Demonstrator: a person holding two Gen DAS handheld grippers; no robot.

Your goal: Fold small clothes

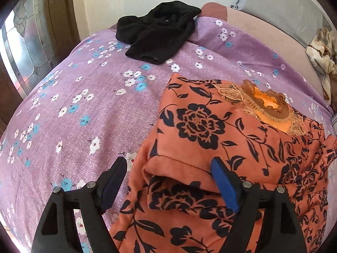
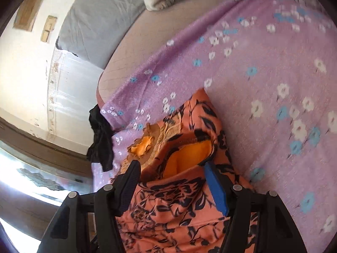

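An orange garment with a black flower print (image 1: 200, 122) lies on the purple flowered bedsheet (image 1: 84, 109), its lace collar (image 1: 263, 103) toward the far right. My left gripper (image 1: 168, 162) stands open just above the garment's near left part. A folded sleeve edge lies between its fingers, and the pads stay apart from it. In the right wrist view the same garment (image 2: 179, 200) fills the gap under my right gripper (image 2: 171, 165). Those jaws are wide apart near the collar (image 2: 143, 145) and the orange lining, and I see no pinch on the cloth.
A crumpled black garment (image 1: 158, 35) lies at the far edge of the sheet, also seen as the dark cloth (image 2: 101, 139). A grey pillow (image 2: 101, 21) and a patterned blanket (image 1: 322, 50) lie beyond. A door with patterned glass (image 1: 23, 59) stands to the left.
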